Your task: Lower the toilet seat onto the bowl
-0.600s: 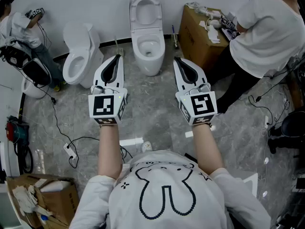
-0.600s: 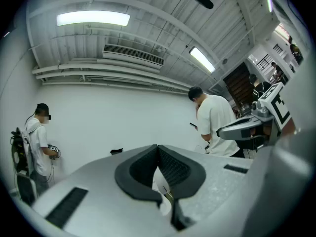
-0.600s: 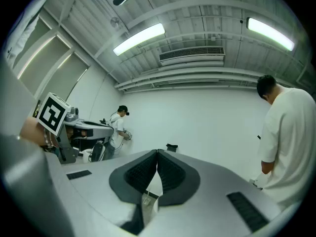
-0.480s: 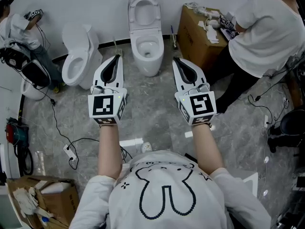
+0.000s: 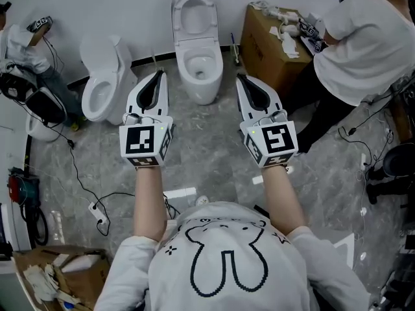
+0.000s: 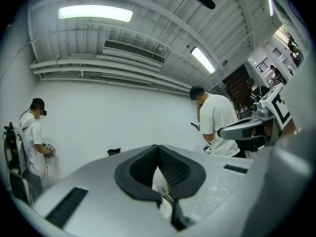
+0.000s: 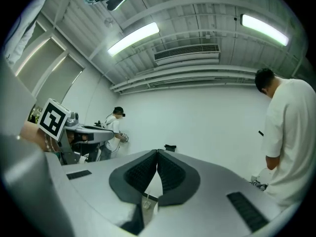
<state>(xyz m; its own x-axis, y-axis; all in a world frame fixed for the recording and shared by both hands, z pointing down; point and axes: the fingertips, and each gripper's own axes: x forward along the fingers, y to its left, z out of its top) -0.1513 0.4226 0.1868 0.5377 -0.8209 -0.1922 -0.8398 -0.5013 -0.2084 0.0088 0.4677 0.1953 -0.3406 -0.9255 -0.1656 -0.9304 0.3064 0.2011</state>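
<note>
A white toilet [image 5: 198,76] stands against the far wall in the head view. Its seat [image 5: 177,15] is raised upright above the open bowl [image 5: 200,65]. My left gripper [image 5: 159,76] is held out over the floor just left of the bowl, shut with nothing in it. On the bowl's right side my right gripper [image 5: 241,79] is also shut and holds nothing. Both hang short of the toilet and touch nothing. In the left gripper view the left gripper [image 6: 158,148] has its dark pads meeting, as does the right gripper [image 7: 157,153] in the right gripper view.
A second white toilet [image 5: 104,76] stands to the left. An open cardboard box [image 5: 269,44] sits right of the toilet, with a person in a white shirt [image 5: 369,37] beside it. Another person [image 5: 23,44] is at far left. Cables [image 5: 81,173] trail over the grey floor.
The head view has shifted a little, so the toilets sit slightly further left. Both grippers keep the same pose and stay shut.
</note>
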